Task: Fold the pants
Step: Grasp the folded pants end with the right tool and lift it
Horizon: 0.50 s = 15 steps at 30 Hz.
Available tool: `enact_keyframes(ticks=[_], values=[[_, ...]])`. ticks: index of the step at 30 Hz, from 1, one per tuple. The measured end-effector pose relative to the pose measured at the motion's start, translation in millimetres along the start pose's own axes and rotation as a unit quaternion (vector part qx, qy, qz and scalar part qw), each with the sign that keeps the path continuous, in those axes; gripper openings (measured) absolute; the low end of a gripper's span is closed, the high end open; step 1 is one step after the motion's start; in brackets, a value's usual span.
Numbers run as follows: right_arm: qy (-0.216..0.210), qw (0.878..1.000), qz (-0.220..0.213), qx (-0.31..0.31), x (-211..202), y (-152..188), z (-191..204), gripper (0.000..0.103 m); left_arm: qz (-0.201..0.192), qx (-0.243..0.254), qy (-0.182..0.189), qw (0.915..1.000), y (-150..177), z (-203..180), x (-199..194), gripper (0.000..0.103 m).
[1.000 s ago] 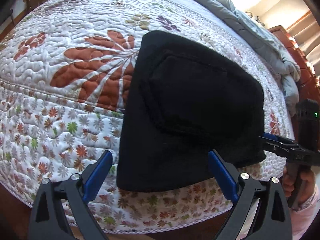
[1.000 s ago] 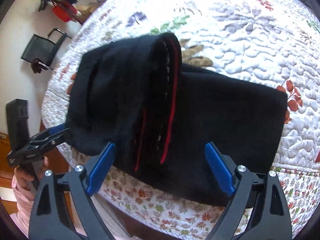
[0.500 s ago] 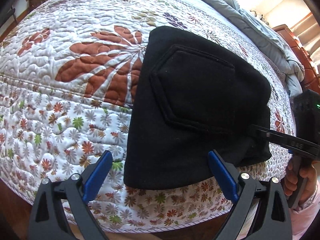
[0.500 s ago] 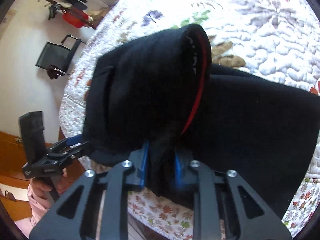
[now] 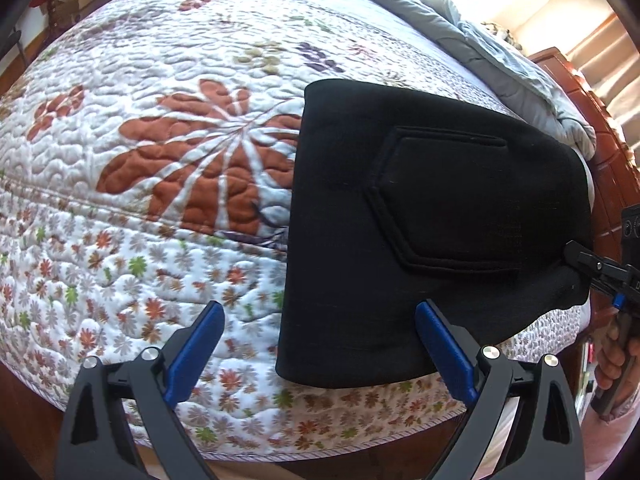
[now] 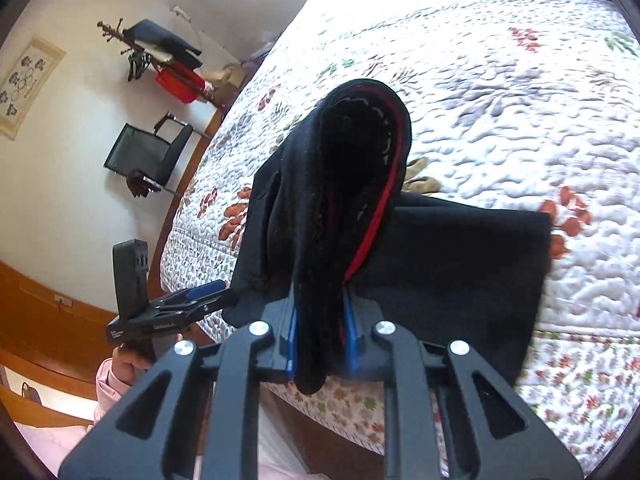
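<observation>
1. My right gripper is pinching a bunched edge of the pants – jaws nearly together, black cloth packed tight between the blue pads.
2. The gripped part is standing up as a rolled hump in the right wrist view, showing a red lining stripe and pale stitching inside the fold.
3. The rest of the pants are lying folded on the quilt, close to the bed's near edge, with a patch pocket facing up.
4. My left gripper is hanging wide open over the pants' near corner – one pad over the quilt, the other over the black cloth; I can't tell if that one is touching it, and nothing is held.
5. In the left wrist view the right gripper is biting the pants at their right corner, with my hand on its handle.
6. A grey blanket is lying along the far side of the bed.
7. A chair and a coat rack are standing against the wall beyond the bed.
</observation>
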State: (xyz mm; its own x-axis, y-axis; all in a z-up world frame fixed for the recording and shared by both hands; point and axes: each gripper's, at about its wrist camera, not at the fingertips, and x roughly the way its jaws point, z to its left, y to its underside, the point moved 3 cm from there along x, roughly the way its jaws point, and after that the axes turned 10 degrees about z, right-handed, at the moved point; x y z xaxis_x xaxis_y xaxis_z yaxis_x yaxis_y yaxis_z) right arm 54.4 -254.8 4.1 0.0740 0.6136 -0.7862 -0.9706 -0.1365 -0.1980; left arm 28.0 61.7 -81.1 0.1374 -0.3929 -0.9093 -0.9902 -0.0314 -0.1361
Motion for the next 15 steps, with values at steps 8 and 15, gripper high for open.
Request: enact_keyframes(ticks=[8, 15], values=[[0.014, 0.999, -0.014, 0.034, -31.3, 13.6, -31.1, 0.017, 0.012, 0.02, 0.0, 0.9997, -6.5, -22.2, 10.8, 0.097], [0.017, 0.997, -0.025, 0.065, -37.8, 25.1, -56.7, 0.017, 0.02, 0.032, -0.003, 0.9993, -8.2, -32.9, 15.6, 0.097]])
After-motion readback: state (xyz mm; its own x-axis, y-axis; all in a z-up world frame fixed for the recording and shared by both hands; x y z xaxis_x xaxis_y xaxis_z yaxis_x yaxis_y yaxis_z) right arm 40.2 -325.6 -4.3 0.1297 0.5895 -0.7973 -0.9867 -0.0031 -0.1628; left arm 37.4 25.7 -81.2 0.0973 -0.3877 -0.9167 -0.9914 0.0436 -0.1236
